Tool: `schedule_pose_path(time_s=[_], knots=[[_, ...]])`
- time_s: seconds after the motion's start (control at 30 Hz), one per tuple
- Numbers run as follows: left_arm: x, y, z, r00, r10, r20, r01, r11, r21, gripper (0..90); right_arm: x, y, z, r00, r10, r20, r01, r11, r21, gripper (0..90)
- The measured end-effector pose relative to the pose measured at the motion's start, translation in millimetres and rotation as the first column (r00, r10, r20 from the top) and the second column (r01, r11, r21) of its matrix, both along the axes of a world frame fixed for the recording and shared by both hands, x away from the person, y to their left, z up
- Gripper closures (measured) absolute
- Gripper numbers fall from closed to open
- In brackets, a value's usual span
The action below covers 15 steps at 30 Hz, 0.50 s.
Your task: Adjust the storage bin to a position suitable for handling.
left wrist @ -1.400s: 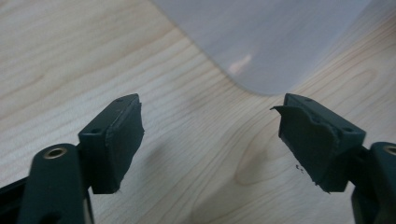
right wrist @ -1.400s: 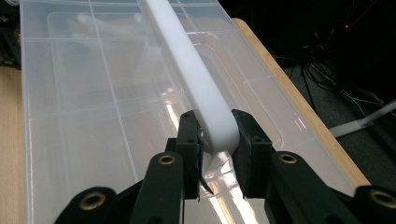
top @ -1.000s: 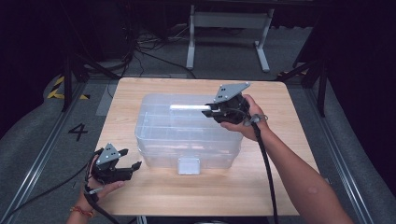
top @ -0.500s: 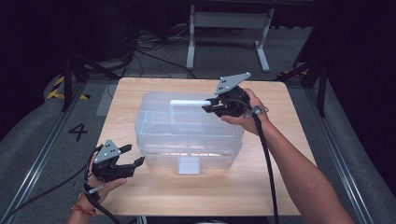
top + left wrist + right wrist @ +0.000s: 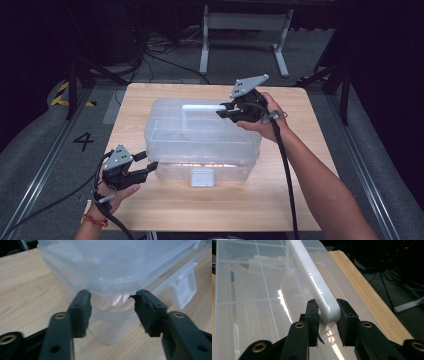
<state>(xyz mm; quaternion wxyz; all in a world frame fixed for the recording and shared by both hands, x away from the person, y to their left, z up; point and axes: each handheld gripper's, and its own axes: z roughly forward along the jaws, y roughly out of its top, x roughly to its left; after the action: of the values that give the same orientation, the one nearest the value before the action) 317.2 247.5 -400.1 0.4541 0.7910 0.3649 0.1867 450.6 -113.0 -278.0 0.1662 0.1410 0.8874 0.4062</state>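
A clear plastic storage box (image 5: pixel 200 137) with a gridded lid (image 5: pixel 249 290) stands in the middle of the wooden table (image 5: pixel 165 210). A white bar handle (image 5: pixel 202 106) lies on the lid's far side. My right gripper (image 5: pixel 223 111) is shut on the right end of that handle (image 5: pixel 312 272), its jaws pressing both sides (image 5: pixel 327 312). My left gripper (image 5: pixel 149 161) is open at the box's front left corner. In the left gripper view its jaws straddle the rounded corner (image 5: pixel 112 315) just under the lid rim, gripper (image 5: pixel 111 296) apart from the plastic.
A white latch (image 5: pixel 202 177) hangs at the box's front middle, also at the right of the left gripper view as the latch (image 5: pixel 186 290). Bare table lies in front and to the right. Beyond the far edge stand a metal frame (image 5: pixel 245 20) and floor cables.
My right gripper has lifted slightly with the handle still held. My left gripper has edged up and right toward the box's front left corner.
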Motion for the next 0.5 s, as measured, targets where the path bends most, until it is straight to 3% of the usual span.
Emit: schedule_pose_path(time_s=[0.07, 0.17, 0.5], knots=[[1.0, 0.5, -0.8, 0.9999, 0.012, 0.002, -0.012, 0.9999, -0.009, 49.5, -1.6, 0.0, -0.3, 0.9998, -0.007, 0.017, 0.007, 1.0, 0.0, 71.9], [1.8, 2.7, -1.1, 0.9999, 0.007, 0.014, -0.007, 1.0, -0.005, 54.3, -4.0, -2.3, -1.8, 0.9982, -0.046, 0.038, 0.046, 0.999, 0.008, 58.0], [2.2, 1.9, -0.1, 1.0, 0.008, -0.002, -0.008, 1.0, -0.004, 52.6, -19.3, -35.3, 4.0, 0.9943, -0.077, 0.074, 0.07, 0.994, 0.089, 50.3]])
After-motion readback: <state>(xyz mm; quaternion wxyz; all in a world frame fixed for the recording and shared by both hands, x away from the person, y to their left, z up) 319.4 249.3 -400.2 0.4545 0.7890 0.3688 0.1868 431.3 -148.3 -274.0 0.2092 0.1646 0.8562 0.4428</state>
